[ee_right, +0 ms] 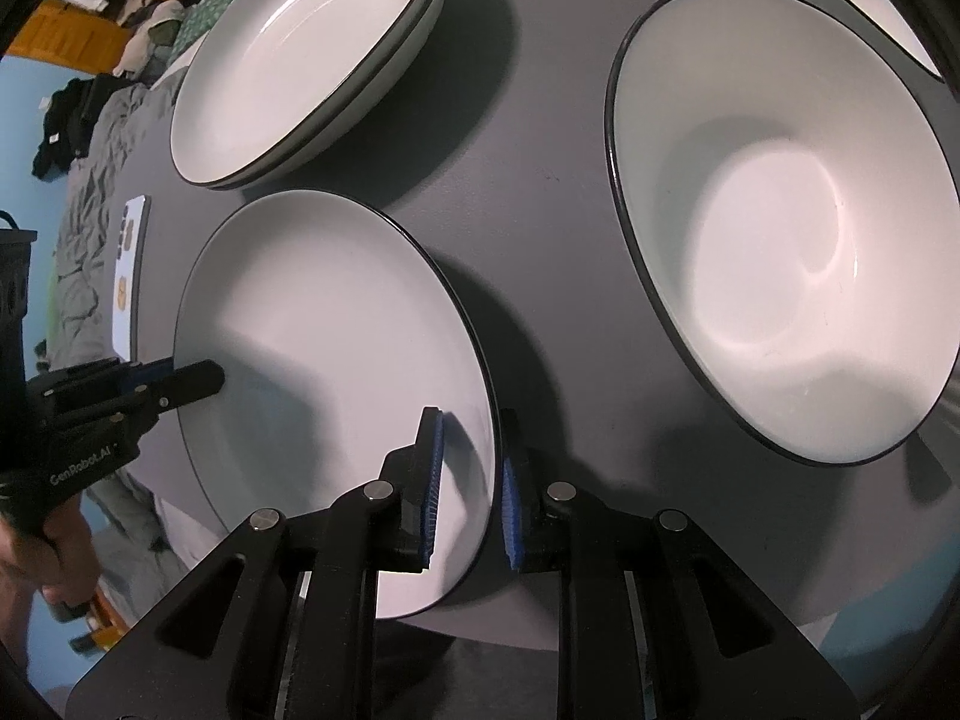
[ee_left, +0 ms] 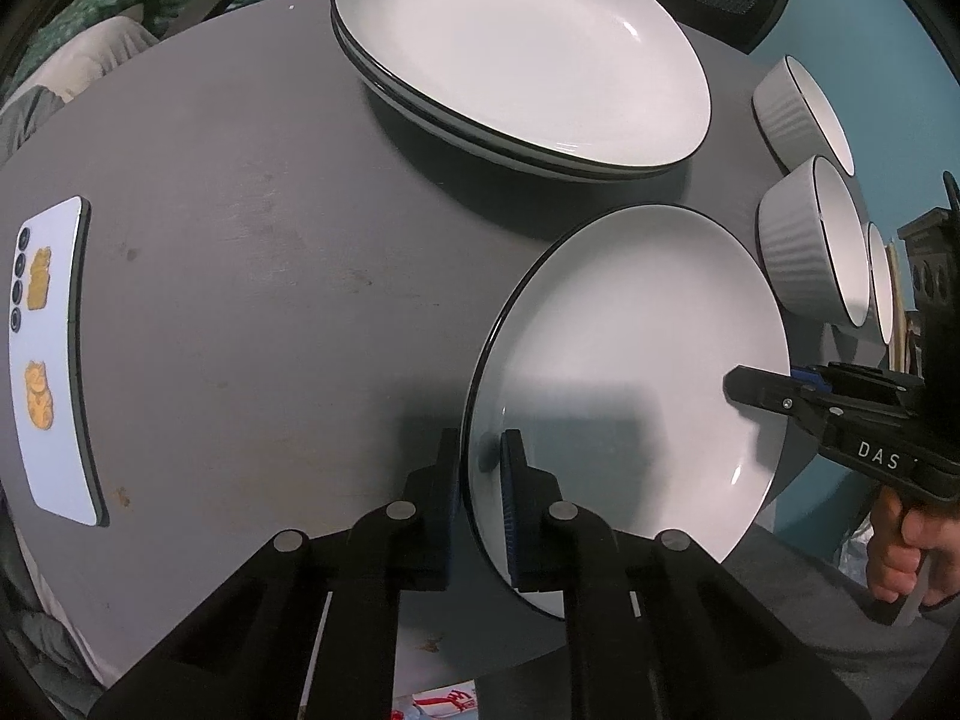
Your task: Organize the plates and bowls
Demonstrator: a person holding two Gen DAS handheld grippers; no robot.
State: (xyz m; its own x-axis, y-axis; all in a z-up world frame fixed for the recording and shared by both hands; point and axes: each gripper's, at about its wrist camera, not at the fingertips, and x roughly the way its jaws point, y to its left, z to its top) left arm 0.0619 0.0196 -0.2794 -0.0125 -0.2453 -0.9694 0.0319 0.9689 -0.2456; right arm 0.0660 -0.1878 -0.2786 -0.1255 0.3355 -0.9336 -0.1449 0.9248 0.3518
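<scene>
A white plate with a black rim (ee_left: 630, 372) lies on the grey table (ee_left: 270, 300), near its front edge. My left gripper (ee_left: 480, 456) is shut on the plate's near-left rim, one pad inside and one outside. My right gripper (ee_left: 750, 390) bites the opposite rim from the right. In the right wrist view the same plate (ee_right: 330, 348) has its rim between the blue pads of my right gripper (ee_right: 471, 438), which is shut on it, and my left gripper (ee_right: 201, 381) holds the far side. Behind stands a stack of larger plates (ee_left: 516, 54) (ee_right: 300, 60).
Ribbed white bowls (ee_left: 807, 240) (ee_left: 801, 111) line the table's right side; one bowl (ee_right: 780, 222) sits close beside the held plate. A phone (ee_left: 54, 360) (ee_right: 129, 276) lies face down at the left. A person's hand (ee_left: 906, 546) grips the right tool's handle. The table's edge runs just below the plate.
</scene>
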